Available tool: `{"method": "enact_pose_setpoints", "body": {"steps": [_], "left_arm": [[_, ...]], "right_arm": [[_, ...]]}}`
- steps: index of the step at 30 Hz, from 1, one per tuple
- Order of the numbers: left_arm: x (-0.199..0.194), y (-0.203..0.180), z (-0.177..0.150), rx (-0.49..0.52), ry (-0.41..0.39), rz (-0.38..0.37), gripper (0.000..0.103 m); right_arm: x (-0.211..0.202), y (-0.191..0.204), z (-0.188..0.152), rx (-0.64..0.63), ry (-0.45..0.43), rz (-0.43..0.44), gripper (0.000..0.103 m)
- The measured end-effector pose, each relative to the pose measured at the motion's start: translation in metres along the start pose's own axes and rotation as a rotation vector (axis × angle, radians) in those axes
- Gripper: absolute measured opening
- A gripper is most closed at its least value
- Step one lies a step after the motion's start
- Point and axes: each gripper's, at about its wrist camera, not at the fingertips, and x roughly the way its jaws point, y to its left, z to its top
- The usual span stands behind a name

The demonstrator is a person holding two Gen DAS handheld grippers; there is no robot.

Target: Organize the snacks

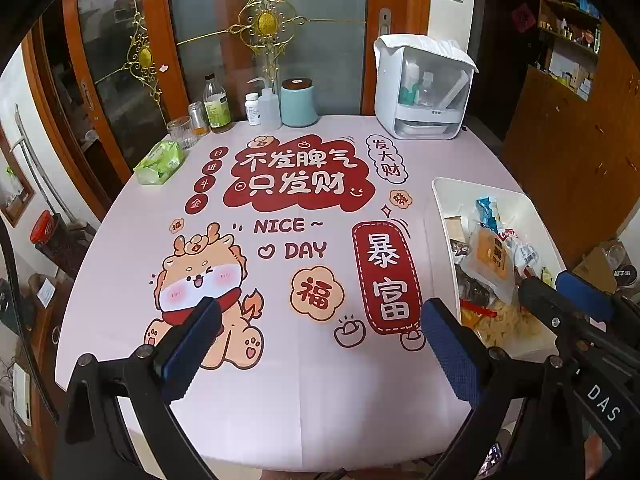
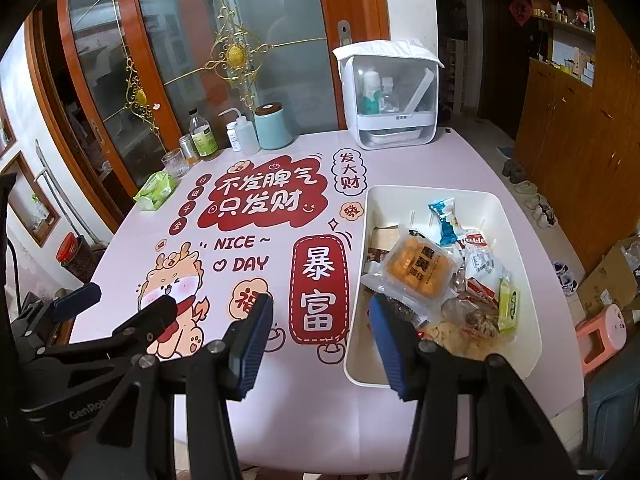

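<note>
The snacks sit heaped in a white plastic bin [image 2: 516, 216] on the right side of the worktop [image 2: 304, 408], which is covered by a pink printed cloth. They look already gathered into one container, with nothing loose on the cloth, so the bin is probably either the collection point or the stock to be sorted out. On top of the pile lies a clear-wrapped pack of orange egg-yolk pastries [image 2: 418, 266], tilted toward the bin's left wall. Behind it a small blue-and-white sachet [image 2: 445, 216] stands on edge, and a yellow-green packet [image 2: 508, 306] leans against the right wall. Paler crackers or chips show at the near end, too jumbled to name.

Other things are pushed to the far edge, likely to keep the middle free: a white lidded storage box [image 2: 390, 96], a pale teal canister [image 2: 273, 127], a squeeze bottle, a glass bottle [image 2: 202, 134], a tumbler and a green tissue pack [image 2: 156, 190].

The right gripper [image 2: 320, 332] hovers low over the near edge, its jaws wide and holding nothing. One blue pad [image 2: 252, 340] is over the cloth and the other is over the bin's near left corner, so it seems lined up to reach into the pile. The left gripper [image 1: 320, 340] hangs over the cartoon dragon print, level and pointing forward, its jaws also wide and holding nothing. It is well apart from the bin [image 1: 440, 196], which lies to its right.
</note>
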Motion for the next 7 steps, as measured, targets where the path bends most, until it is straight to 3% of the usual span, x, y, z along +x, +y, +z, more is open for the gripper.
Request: {"method": "enact_pose_setpoints", "body": {"steps": [7], "left_arm": [[-0.0005, 0.0003, -0.0008, 0.001, 0.000, -0.001, 0.099]], "right_arm": [[-0.0023, 0.0014, -0.0048, 0.003, 0.000, 0.000, 0.051]]}}
